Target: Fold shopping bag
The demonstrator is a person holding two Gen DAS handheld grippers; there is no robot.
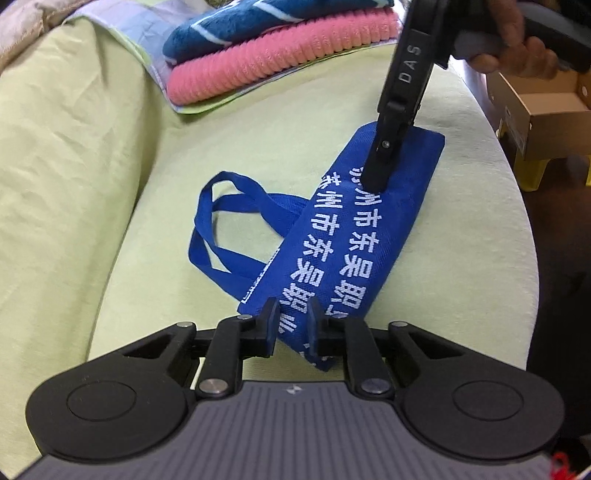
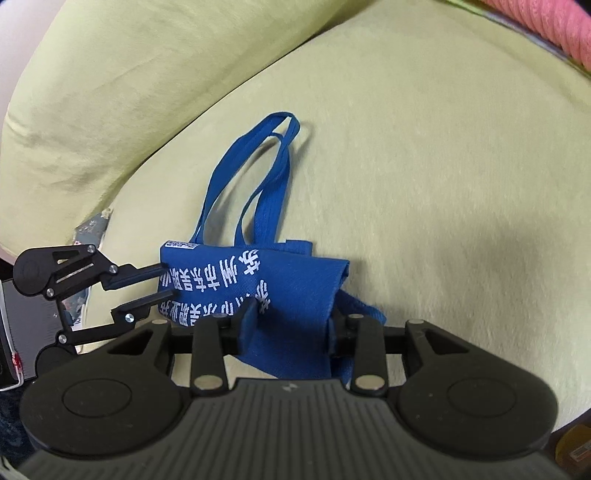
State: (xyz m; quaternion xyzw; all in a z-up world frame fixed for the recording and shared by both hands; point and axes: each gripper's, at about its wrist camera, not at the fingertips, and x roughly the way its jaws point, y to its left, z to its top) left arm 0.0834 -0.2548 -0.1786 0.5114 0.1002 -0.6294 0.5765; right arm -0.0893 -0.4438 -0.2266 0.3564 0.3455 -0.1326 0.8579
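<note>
A blue shopping bag with white characters lies folded into a narrow strip on a light green cushion. Its two handles stick out to the left. My left gripper is open, its fingers on either side of the strip's near end. My right gripper comes down from above onto the far half of the strip. In the right wrist view the bag sits between my right gripper's open fingers, with the handles pointing away. The left gripper shows there at the bag's left edge.
Folded towels, one pink and one dark blue, are stacked at the back of the cushion. A cardboard box stands beyond the cushion's right edge. A raised green cushion rises on the left.
</note>
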